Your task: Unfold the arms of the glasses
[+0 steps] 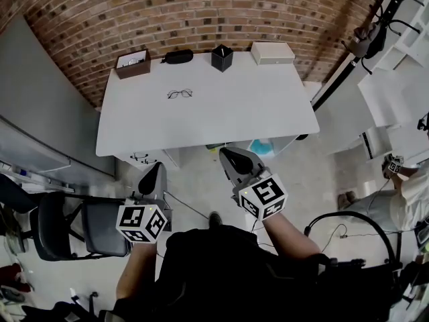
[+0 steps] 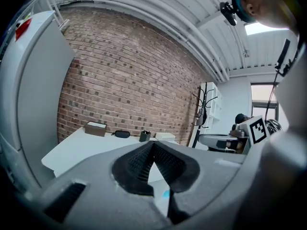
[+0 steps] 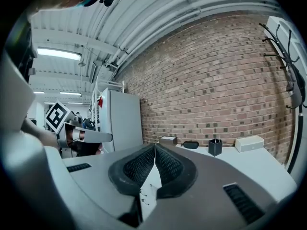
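step: reach not begun | left gripper (image 1: 153, 178), right gripper (image 1: 236, 158): jaws pressed together, empty, lower centre, short of white table (image 1: 268, 116) | glasses (image 1: 179, 94): upper centre-left, lying alone on tabletop, open to both sides

Brick wall (image 1: 201, 12) straight ahead of left gripper (image 1: 158, 168) and right gripper (image 1: 231, 154); white table (image 1: 255, 119) set against it. Grey floor (image 1: 194, 183) below both. Black chair (image 1: 67, 227) left of left gripper. Coat rack (image 3: 289, 75) right of right gripper. White ceiling (image 2: 158, 18) overhead, strip light (image 3: 62, 53) lit.
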A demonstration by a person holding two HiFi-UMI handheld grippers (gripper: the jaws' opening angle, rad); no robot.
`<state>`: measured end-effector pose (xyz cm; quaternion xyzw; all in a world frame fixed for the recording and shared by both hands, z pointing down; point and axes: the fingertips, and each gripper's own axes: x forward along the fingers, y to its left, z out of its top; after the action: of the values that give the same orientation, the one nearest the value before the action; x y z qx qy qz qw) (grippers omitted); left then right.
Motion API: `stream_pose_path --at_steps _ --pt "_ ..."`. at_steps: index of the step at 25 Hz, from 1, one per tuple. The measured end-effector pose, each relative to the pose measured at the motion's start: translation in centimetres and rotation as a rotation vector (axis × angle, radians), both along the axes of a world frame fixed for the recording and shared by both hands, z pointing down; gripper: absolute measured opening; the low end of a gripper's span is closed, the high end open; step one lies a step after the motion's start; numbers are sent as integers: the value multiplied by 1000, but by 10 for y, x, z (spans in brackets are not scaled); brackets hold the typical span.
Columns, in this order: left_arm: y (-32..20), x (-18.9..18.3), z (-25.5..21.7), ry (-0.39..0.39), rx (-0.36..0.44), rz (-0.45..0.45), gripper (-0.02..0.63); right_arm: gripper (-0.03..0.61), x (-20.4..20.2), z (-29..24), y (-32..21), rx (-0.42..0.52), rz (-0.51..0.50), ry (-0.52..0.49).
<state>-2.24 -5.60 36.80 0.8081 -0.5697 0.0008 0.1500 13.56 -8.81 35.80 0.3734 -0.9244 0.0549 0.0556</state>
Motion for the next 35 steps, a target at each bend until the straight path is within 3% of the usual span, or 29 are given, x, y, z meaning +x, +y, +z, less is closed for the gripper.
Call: stream_pose_path --at_steps 11,23,30,35 --pt "-41 1 10 4 -26 19 6 9 -1 12 -41 -44 1 -7" --pt "-136 -40 16 29 -31 94 6 9 -45 17 -124 -32 55 43" --pt "-195 -65 28 25 -72 128 6 9 -74 32 -181 -66 86 33" --pt "-225 -79 39 30 -119 162 6 9 -97 46 -209 -146 80 39"
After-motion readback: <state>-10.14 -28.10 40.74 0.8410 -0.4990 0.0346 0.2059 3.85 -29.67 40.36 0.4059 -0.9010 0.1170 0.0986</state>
